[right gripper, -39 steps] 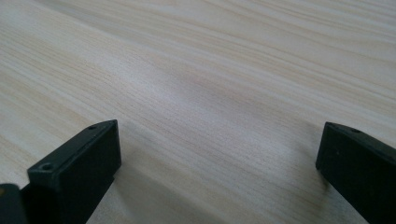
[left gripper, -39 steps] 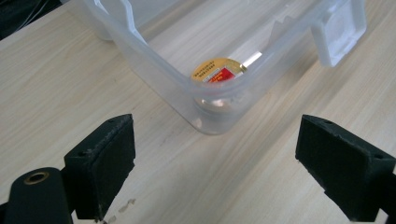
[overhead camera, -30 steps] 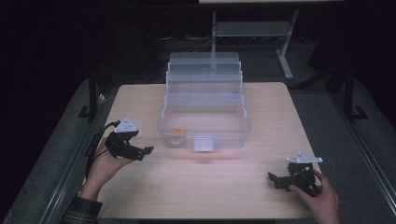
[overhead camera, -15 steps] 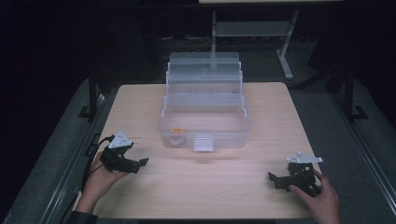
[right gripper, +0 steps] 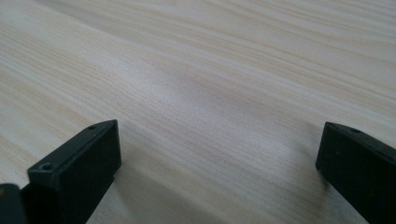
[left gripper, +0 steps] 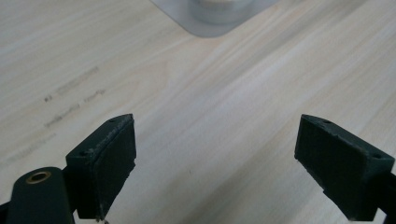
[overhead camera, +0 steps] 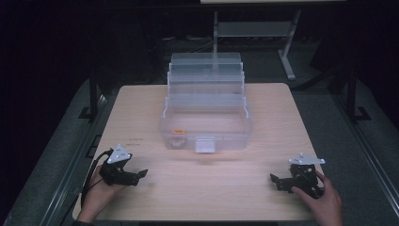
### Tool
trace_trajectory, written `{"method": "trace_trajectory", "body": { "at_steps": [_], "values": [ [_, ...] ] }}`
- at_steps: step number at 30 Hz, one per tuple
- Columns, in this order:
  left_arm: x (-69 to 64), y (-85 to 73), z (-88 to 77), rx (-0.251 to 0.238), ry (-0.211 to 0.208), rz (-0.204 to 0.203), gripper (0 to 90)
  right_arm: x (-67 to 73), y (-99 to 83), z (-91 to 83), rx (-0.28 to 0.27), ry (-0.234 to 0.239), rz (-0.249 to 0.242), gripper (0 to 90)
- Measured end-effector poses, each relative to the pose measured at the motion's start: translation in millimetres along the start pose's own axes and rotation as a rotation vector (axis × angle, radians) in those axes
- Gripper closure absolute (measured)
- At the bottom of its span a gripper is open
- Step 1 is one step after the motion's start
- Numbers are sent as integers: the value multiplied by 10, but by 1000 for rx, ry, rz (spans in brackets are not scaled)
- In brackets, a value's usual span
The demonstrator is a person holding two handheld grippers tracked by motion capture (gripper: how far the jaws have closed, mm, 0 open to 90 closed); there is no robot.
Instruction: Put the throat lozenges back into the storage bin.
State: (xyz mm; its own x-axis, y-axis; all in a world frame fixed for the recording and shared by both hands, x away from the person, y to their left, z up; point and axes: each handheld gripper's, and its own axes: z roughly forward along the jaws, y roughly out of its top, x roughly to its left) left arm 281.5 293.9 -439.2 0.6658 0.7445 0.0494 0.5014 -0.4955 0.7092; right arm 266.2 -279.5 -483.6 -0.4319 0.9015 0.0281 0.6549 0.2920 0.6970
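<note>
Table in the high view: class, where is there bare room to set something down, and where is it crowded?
Bare wood runs along the near edge of the table, between the left gripper and the right gripper. Free strips also flank the clear plastic box on both sides. The middle and far part is crowded: the box fills it, leaving little room behind.

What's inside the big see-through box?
In the clear box, a small roundish thing with an orange spot sits at the front left corner. The bottom otherwise looks bare. The stepped trays behind are too hazy to tell.
</note>
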Motion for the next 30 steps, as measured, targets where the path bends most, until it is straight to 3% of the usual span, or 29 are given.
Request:
{"method": "trace_trajectory", "body": {
  "at_steps": [10, 16, 21, 25, 30],
  "values": [
    [-40, -223, 79, 55, -4, 1, 113, 0, 0, 0, 0, 0, -1, 0],
    [-48, -301, 92, 58, -6, -9, 112, 0, 0, 0, 0, 0, 0, 0],
    [-23, -363, 80, 28, -18, -39, 111, 0, 0, 0, 0, 0, 0, 0],
    [-14, -424, 66, -10, -23, -32, 110, 0, 0, 0, -1, 0, 0, 0],
    [-13, -437, 51, -8, -27, -28, 110, -1, 0, 0, -1, 0, -1, 0]
  ]
}}
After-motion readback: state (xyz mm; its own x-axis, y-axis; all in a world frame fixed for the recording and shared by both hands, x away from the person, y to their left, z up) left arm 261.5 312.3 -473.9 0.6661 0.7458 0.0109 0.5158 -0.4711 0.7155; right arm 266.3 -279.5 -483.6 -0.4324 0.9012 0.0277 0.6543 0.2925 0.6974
